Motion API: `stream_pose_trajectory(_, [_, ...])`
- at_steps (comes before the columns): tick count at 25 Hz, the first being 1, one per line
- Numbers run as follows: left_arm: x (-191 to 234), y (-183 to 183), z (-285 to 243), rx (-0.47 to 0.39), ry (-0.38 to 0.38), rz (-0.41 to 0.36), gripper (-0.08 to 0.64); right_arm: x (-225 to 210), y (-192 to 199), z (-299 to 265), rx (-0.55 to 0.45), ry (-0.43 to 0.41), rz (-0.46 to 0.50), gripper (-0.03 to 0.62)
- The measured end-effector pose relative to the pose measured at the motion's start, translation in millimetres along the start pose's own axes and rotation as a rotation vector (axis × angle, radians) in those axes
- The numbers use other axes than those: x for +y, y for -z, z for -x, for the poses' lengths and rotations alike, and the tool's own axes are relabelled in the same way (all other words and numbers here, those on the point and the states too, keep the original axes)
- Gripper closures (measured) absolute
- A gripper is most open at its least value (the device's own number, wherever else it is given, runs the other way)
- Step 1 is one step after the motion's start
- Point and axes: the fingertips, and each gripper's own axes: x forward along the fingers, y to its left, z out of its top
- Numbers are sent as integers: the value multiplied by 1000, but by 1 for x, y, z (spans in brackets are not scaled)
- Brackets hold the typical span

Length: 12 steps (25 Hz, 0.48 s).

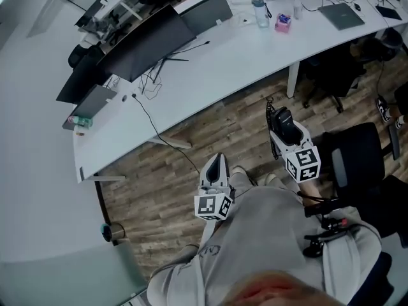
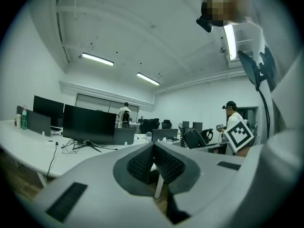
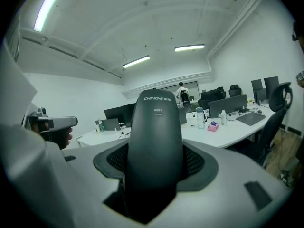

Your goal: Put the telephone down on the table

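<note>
A black telephone handset [image 3: 156,141] stands upright between my right gripper's [image 3: 156,163] pads, which are shut on it. In the head view the same telephone [image 1: 284,125], with a coiled cord, is held above the wooden floor in front of the long white table [image 1: 210,75]. My right gripper [image 1: 288,138] is well short of the table edge. My left gripper [image 1: 215,169] hangs over the floor near my body, its jaws closed together with nothing between them, as the left gripper [image 2: 153,161] view confirms.
On the table stand a dark monitor [image 1: 150,43], a laptop [image 1: 341,14], a water bottle [image 1: 260,11], a pink box [image 1: 283,23] and loose cables. A black office chair [image 1: 357,158] is at my right. Other people stand far off in the room.
</note>
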Motion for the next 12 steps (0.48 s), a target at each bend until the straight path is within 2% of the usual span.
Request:
stream_pose_trajectory(4, [10, -11, -2, -38, -43, 7, 549, 2, -8, -14, 4, -29, 19, 310])
stream_pose_trajectory(12, [32, -15, -31, -62, -53, 39, 549, 0, -32, -50, -6, -38, 44, 310])
